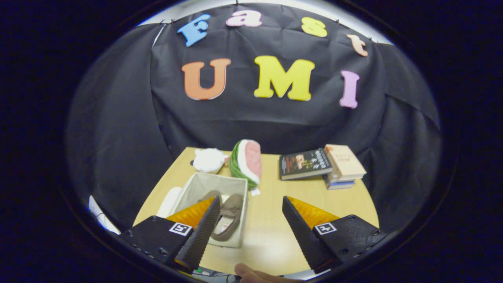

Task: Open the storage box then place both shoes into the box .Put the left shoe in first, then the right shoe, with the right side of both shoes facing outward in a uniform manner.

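**A:** so what's in that box? The gripper (pixel 251 224) has its two black ribbed wedge fingers (pixel 204 232) spread wide apart with nothing between them, just bare table (pixel 271 236), pale wood-look and smooth.

**B:** yeah, the storage box (pixel 235 184) is a light grey fabric one, soft-sided, rectangular, open on top. It sits just ahead of the left finger, which covers its near corner. Both shoes (pixel 228 214) are inside, brown, suede-ish looking slip-ons with a pale insole. Long axis runs roughly along the box's length, away from the gripper. Can't tell toe from heel though, the finger is in the way.

**A:** something white and flat just beside the box on its far-left side (pixel 169 200), maybe the lid, can't tell.

**B:** beyond the box: a plush watermelon slice (pixel 246 161) standing upright, a fluffy white plush (pixel 209 160) next to it. Well off to the right, a dark book (pixel 304 163) beside a small stack of books (pixel 344 167). Also a bit of a hand (pixel 251 274) down between the fingers.
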The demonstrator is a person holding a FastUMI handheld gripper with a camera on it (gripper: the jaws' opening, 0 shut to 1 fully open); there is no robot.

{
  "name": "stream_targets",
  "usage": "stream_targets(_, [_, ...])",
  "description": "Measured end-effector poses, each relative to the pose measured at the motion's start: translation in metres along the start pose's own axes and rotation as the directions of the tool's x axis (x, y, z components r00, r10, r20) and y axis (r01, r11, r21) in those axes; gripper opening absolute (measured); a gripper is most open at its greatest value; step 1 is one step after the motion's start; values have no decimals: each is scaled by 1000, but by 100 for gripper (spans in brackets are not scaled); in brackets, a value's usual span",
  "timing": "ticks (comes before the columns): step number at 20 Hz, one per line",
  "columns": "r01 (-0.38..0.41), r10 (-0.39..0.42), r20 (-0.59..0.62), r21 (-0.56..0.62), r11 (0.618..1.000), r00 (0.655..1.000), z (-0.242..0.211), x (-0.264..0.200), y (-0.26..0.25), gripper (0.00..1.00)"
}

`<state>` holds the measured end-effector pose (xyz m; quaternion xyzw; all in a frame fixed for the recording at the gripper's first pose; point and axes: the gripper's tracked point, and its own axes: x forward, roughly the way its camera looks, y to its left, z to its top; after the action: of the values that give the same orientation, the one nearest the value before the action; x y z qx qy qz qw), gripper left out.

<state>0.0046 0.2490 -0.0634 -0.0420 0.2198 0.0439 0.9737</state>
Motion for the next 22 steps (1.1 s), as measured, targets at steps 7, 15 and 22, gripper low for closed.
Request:
stream_targets(7, [126,-120,321,0,992,939,46,-75,-77,96])
stream_targets(15, [91,-106,425,56,994,899,35,-125,-115,96])
stream_targets(22, [33,-51,367,54,998,929,16,-118,-106,96])
